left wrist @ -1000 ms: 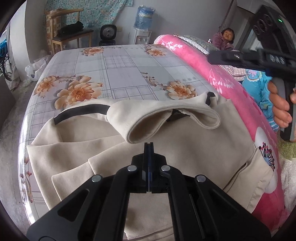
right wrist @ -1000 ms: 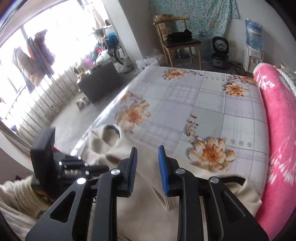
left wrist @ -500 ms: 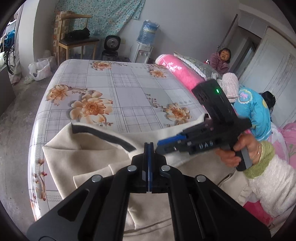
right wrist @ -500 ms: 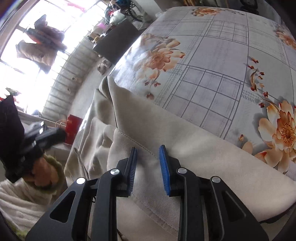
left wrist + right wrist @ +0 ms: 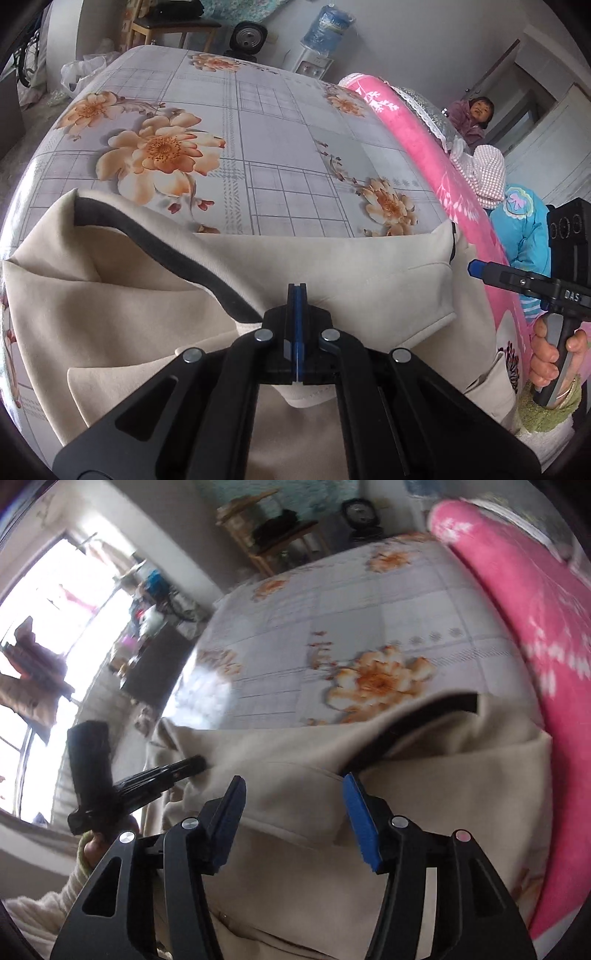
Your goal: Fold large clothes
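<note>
Left gripper [image 5: 296,295] is seen low at centre frame, its blue pads pressed fully together over the beige coat [image 5: 122,306], with no cloth visibly caught between them. Right gripper [image 5: 293,797] is being opened, jaws parting above a fold of the coat, nothing gripped by the pads. The coat is spread across the lower half of both views on the floral bedsheet [image 5: 258,140], its dark collar lining turned up, with the pink blanket [image 5: 417,147] lying along the right.
</note>
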`<state>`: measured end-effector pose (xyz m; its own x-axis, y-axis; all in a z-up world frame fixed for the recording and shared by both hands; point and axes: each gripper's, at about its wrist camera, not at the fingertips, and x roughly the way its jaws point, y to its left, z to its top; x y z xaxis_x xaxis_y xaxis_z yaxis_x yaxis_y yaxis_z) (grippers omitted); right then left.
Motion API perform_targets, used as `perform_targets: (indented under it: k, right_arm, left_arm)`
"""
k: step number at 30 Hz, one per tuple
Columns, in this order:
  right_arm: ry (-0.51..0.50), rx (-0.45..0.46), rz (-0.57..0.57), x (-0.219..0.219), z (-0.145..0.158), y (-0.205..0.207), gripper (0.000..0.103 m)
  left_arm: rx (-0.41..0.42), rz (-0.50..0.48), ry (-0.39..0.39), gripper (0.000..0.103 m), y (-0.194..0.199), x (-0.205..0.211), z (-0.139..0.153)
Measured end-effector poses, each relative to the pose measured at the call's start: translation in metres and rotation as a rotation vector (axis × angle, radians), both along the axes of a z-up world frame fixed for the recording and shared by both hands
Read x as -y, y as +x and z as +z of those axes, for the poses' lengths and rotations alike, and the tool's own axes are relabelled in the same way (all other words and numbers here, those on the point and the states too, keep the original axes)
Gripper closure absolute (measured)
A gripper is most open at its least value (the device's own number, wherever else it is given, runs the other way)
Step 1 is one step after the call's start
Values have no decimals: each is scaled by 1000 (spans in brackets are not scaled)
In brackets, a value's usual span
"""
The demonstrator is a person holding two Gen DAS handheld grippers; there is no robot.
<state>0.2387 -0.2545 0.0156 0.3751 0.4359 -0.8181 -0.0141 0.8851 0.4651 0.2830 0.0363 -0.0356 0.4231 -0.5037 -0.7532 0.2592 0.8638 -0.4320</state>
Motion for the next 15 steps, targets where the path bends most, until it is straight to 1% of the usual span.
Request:
perform_targets:
  k: [2, 3, 4, 5, 6, 8, 10, 11, 13, 14, 15]
  right_arm:
    - [24, -59, -10, -2, -18, 2, 49]
    - [41, -78, 1, -9, -26, 5, 51]
    - [61, -81, 9, -12, -30, 7, 58]
    - [42, -90, 4, -15, -33, 12, 76]
    - [20, -77, 6, -17, -32, 15, 84]
    - [-18, -26, 17, -19, -23, 20, 88]
    - [-34, -14, 32, -20, -20, 23, 88]
    - [-48, -22, 37, -20, -22, 24, 88]
    - [-90, -57, 50, -16, -33, 23, 88]
    - [-92, -77, 56, -14, -41, 22, 88]
    - [-77, -70, 58, -11, -41, 20, 89]
  left_arm:
    - [13, -2, 17, 103, -1, 2, 0]
    - [16, -2, 29, 103, -2, 3, -1]
    - [20, 3, 36, 103, -3, 4, -2]
    - [24, 12, 40, 103, -3, 4, -3]
    - [26, 21, 42, 103, -3, 5, -3]
    - [27, 34, 43, 103, -2, 6, -3]
    - [36, 36, 51, 103, -3, 9, -2]
    - [46, 35, 63, 103, -5, 11, -3]
    - [53, 30, 75, 103, -7, 14, -4]
    - [57, 30, 82, 103, -8, 16, -4]
    - [65, 29, 97, 103, -9, 18, -4]
